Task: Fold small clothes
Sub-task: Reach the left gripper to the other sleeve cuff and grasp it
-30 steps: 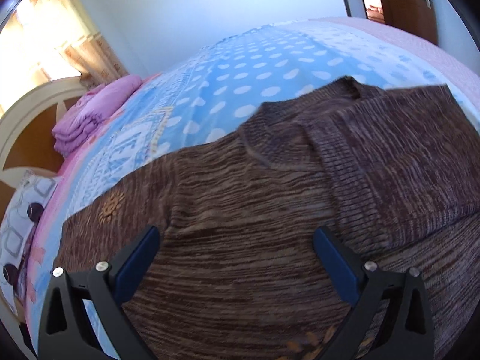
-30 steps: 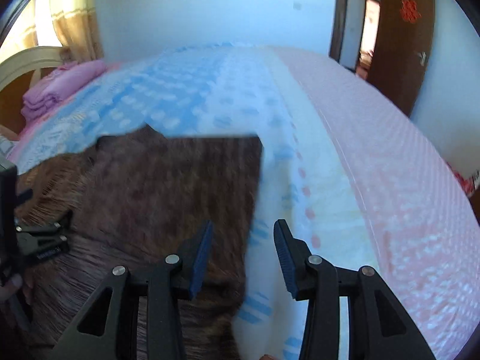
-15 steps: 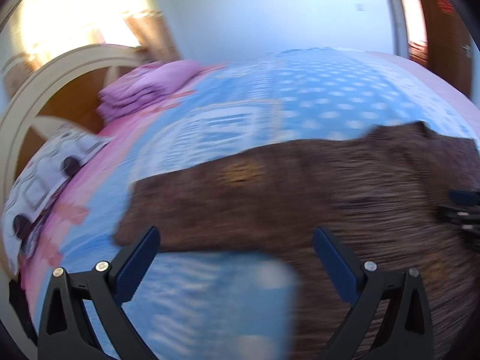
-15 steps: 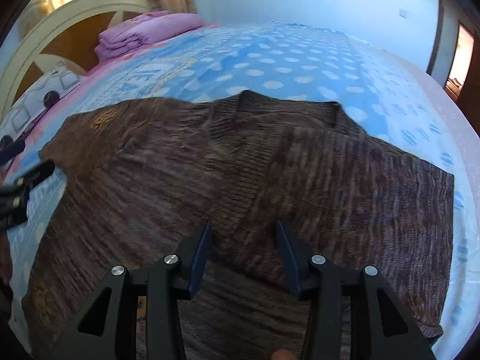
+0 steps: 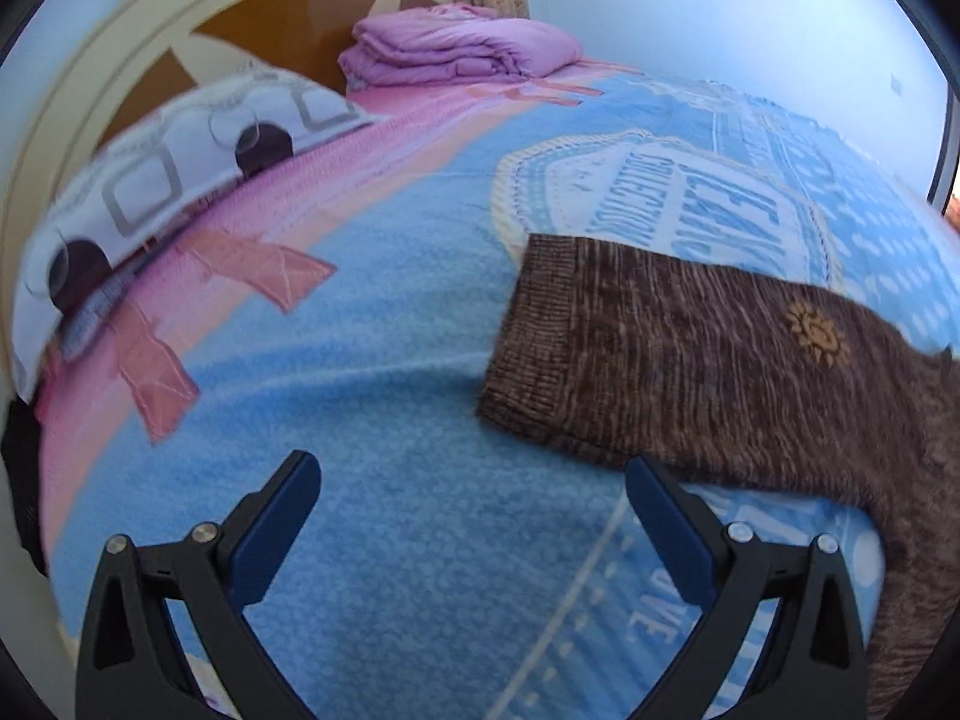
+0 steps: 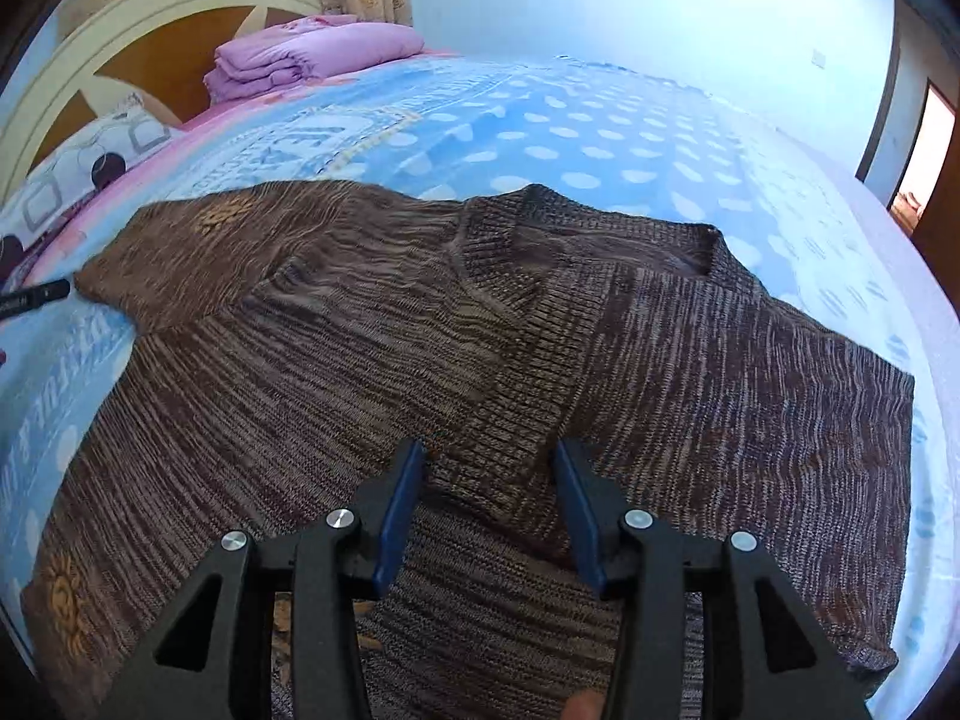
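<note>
The brown knit sweater (image 6: pixel 372 372) lies flat on the blue dotted blanket (image 6: pixel 600 138) that covers the bed, neckline toward the far wall, one sleeve already folded in across the chest and the other sleeve (image 5: pixel 660 354) stretched out sideways toward the headboard (image 6: pixel 90 60). That outstretched sleeve runs its length across the bed, and its ribbed cuff (image 5: pixel 528 348) is the end nearest the left gripper (image 5: pixel 474 516), lying just ahead and to the right of the jaws, which stand wide with only blanket between them. The right gripper (image 6: pixel 489 498) hangs over the middle of the sweater, above the folded sleeve's cuff; its jaws are partly open, have just been opening a little, and grip nothing. I judge the left hand better placed for the free sleeve. A folded purple quilt (image 5: pixel 456 48) and a patterned pillow (image 5: pixel 150 180) sit well clear by the headboard.
</note>
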